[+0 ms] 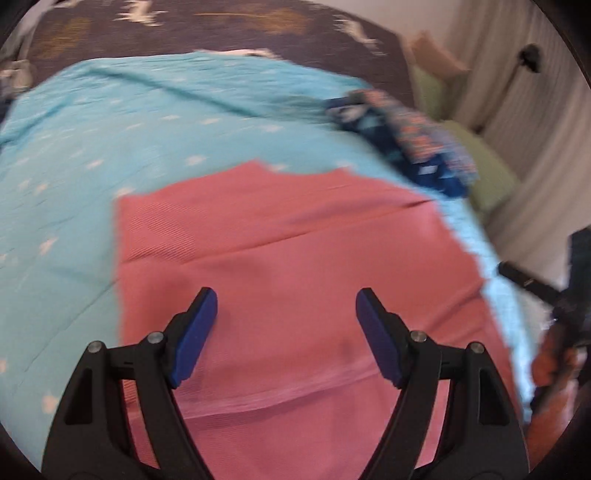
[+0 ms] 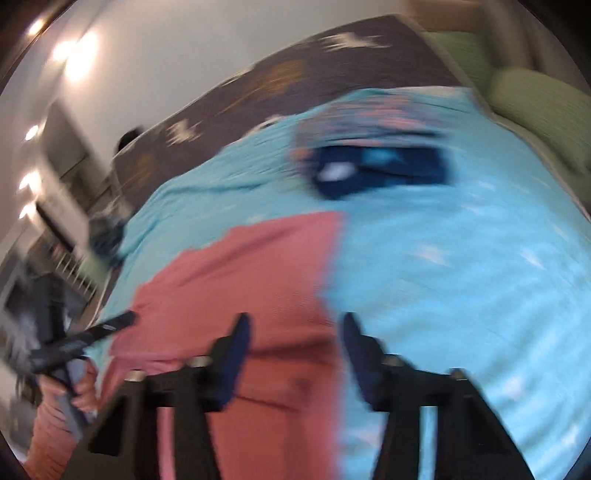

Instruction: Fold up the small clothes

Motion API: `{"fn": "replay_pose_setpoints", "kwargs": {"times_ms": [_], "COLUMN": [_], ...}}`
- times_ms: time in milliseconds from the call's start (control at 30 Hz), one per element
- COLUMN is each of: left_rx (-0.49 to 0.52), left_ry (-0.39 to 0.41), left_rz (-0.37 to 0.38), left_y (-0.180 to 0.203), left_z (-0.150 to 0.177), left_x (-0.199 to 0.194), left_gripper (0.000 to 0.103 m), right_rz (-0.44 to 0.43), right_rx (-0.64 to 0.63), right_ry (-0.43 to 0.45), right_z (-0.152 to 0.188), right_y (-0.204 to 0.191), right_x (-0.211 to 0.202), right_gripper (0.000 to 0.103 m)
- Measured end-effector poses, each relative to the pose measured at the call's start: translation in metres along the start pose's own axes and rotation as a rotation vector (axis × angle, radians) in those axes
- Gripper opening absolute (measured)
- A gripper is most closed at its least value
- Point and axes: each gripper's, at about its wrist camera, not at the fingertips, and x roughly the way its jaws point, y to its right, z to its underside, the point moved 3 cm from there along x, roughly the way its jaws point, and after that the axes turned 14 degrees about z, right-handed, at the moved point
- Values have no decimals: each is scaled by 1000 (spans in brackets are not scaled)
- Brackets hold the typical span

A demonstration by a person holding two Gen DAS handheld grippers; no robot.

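Note:
A pink garment (image 1: pixel 277 240) lies flat on a turquoise bedsheet (image 1: pixel 110 147), with a lighter hem band across its near part. My left gripper (image 1: pixel 286 295) hovers over it, open, blue pads wide apart with nothing between them. In the blurred right wrist view, my right gripper (image 2: pixel 295 319) is over the right edge of the pink garment (image 2: pixel 258 266). Its jaws stand apart, and no cloth is seen pinched. The turquoise sheet (image 2: pixel 461 277) fills the right of that view.
A pile of dark blue and patterned clothes (image 1: pixel 406 129) (image 2: pixel 369 155) sits on the sheet beyond the garment. A brown blanket with white figures (image 1: pixel 221 29) covers the far bed. Green cushions (image 1: pixel 487 173) and a curtain (image 1: pixel 535 129) stand to the right. A pink sleeve (image 2: pixel 66 406) holds the other tool.

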Motion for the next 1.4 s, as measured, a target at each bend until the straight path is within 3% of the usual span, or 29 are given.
{"fn": "replay_pose_setpoints", "kwargs": {"times_ms": [100, 167, 200, 233, 300, 367, 433, 500, 533, 567, 600, 633, 667, 700, 733, 767, 833, 900, 967, 1000, 1033, 1100, 1133, 1200, 1400], "left_rx": [23, 60, 68, 78, 92, 77, 56, 57, 57, 52, 49, 46, 45, 40, 32, 23, -8, -20, -11, -5, 1, 27, 41, 66, 125], "left_ry": [-28, -19, -17, -14, 5, 39, 90, 90, 74, 25, -5, -8, 2, 6, -4, -15, 34, 153, 279, 333, 338, 323, 322, 335, 309], "left_rz": [-80, -105, -114, -123, -132, -131, -85, -84, -106, -152, -161, -160, -159, -155, -149, -160, -181, -128, -118, -128, -133, -147, -179, -245, -267], "left_y": [-14, -13, -11, -9, -7, -5, 0, 1, 0, -6, -9, -11, -11, -9, -8, -6, -1, 11, 28, 36, 42, 51, 54, 62, 74], "left_z": [15, 17, 17, 18, 18, 19, 21, 26, 28, 32, 35, 38, 39, 40, 42, 46, 50, 55, 63, 69, 73, 83, 87, 97, 127], "left_x": [13, 14, 10, 6, -4, -16, -30, -30, -27, -16, -9, -6, -8, -13, -16, -22, -43, -79, -111, -127, -134, -143, -147, -155, -169], "left_gripper": [76, 75, 75, 75, 75, 75, 76, 83, 83, 83, 83, 83, 83, 83, 83, 83, 71, 72, 81, 85, 85, 85, 85, 85, 85], "right_rz": [-13, 114, 131, 48, -29, 11, 57, -3, -51, -73, -79, -74, -42, 31, 58, 76, 103, 111, 118, 133, 143, 153, 146, 132, 131], "right_rx": [-76, -83, -52, 38, 185, 174, 110, 68, 56, 52, 53, 48, 45, 44, 36, 21, 12, -18, -64, -76, -76, -61, -59, -61, -101], "right_ry": [-98, -161, -178, -183, -241, -216, -117, -38, -15, -12, -30, -65, -116, -167, -161, -128, -115, -53, 44, 115, 163, 258, 276, 277, 188], "right_z": [-5, 0, 4, 7, 9, 7, 2, -3, -4, -4, -2, 2, 8, 16, 21, 23, 27, 30, 36, 44, 49, 56, 61, 70, 113], "right_y": [-37, -28, -14, 3, 26, 29, 21, 10, 3, -2, -4, -5, -2, 4, 7, 9, 9, 7, 5, 4, 7, 9, 11, 14, 26], "right_x": [39, 66, 76, 77, 69, 53, 27, 7, 3, 5, 13, 23, 36, 53, 55, 50, 33, 2, -36, -61, -78, -108, -118, -131, -151], "right_gripper": [32, 15, 0, 0, 0, 0, 6, 8, 18, 23, 36, 40, 39, 29, 14, 13, 15, 16, 21, 32, 53, 71, 71, 71, 71]}}
